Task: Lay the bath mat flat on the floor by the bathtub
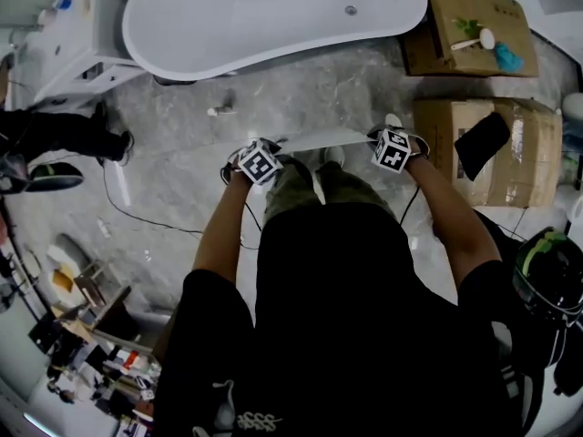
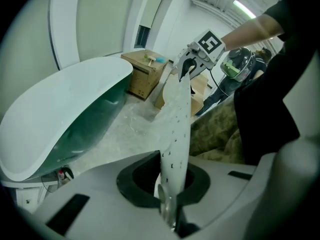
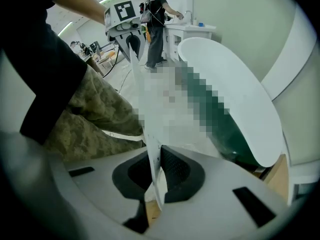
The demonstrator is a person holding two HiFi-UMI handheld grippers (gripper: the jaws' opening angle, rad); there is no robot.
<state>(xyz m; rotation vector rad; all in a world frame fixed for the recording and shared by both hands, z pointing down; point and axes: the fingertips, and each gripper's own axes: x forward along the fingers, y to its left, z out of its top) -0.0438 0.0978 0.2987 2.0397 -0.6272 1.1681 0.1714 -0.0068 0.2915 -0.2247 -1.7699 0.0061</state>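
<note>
The white perforated bath mat [image 1: 323, 138] hangs stretched edge-on between my two grippers, above the grey marble floor [image 1: 182, 153] and in front of the white bathtub [image 1: 273, 16]. My left gripper [image 1: 273, 148] is shut on the mat's left end, and my right gripper [image 1: 375, 137] is shut on its right end. In the left gripper view the mat [image 2: 176, 134] runs from my left gripper [image 2: 169, 211] up to the right gripper [image 2: 192, 66], with the bathtub [image 2: 65, 114] to the left. In the right gripper view the mat [image 3: 145, 104] rises from my right gripper [image 3: 155, 184] toward the left gripper [image 3: 125, 29].
Two cardboard boxes [image 1: 474, 25] [image 1: 510, 153] stand right of the tub. A black cable [image 1: 137, 212] trails across the floor at left. Clutter lies at the bottom left [image 1: 91, 335]. A helmet [image 1: 551, 271] sits at the right. A person [image 3: 157, 24] stands at a far counter.
</note>
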